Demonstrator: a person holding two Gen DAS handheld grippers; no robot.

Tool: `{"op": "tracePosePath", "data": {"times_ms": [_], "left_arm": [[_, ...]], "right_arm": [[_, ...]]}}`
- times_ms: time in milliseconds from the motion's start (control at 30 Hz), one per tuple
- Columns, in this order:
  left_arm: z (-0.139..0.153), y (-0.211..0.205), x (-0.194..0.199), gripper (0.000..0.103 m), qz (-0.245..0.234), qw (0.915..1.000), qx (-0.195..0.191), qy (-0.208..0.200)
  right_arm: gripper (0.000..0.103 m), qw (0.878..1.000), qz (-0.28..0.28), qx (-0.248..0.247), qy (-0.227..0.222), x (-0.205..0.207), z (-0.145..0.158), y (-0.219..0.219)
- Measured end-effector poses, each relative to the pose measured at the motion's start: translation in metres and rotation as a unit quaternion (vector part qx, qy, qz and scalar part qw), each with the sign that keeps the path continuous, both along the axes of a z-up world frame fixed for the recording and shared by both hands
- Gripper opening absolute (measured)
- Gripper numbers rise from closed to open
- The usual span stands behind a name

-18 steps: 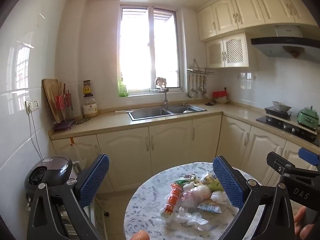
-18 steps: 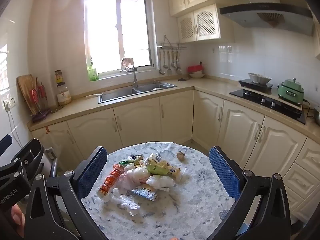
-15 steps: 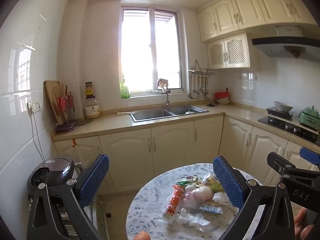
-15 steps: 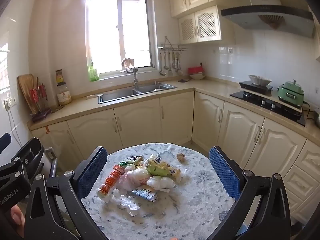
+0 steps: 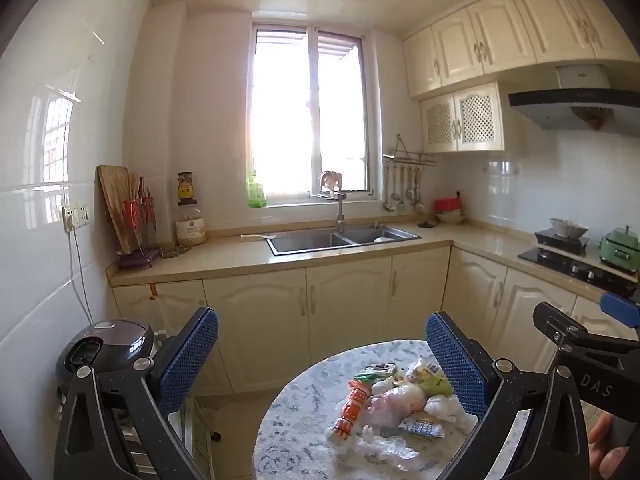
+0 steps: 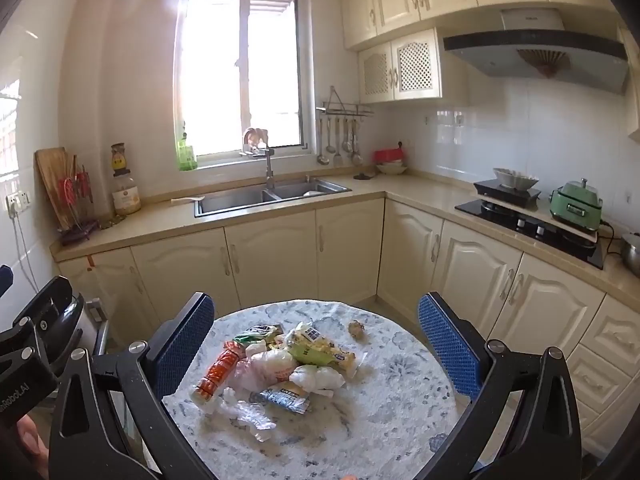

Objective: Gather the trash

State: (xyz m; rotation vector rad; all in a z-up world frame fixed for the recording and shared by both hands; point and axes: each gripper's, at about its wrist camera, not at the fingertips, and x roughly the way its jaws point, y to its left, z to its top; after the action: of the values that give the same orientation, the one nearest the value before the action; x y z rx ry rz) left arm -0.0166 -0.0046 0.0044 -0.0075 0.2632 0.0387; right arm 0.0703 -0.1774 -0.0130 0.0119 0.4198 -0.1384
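A pile of trash lies on a round marble-patterned table: an orange wrapper, a green and yellow packet, white crumpled bags, a silver sachet and clear plastic. A small brown scrap lies apart behind it. The pile also shows in the left wrist view. My right gripper is open and empty, held above the table facing the pile. My left gripper is open and empty, to the left of the table.
Cream cabinets and a counter with a double sink run behind the table. A stove and green pot stand on the right counter. A dark rice cooker sits on a rack by the left wall.
Both grippers have tilted up and drawn back slightly, so the table sits lower in both views. Both stay open and empty.
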Motion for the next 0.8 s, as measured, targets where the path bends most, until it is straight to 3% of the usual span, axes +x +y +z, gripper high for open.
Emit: {"op": "tracePosePath", "data": {"times_ms": [800], "left_arm": [[-0.0048,0.0076,0.0002,0.102,-0.011,0.9999,-0.003,0.008]], "right_arm": [[0.103,1.000,0.017,0.004,-0.002,0.0021,-0.0011,0.0015]]}}
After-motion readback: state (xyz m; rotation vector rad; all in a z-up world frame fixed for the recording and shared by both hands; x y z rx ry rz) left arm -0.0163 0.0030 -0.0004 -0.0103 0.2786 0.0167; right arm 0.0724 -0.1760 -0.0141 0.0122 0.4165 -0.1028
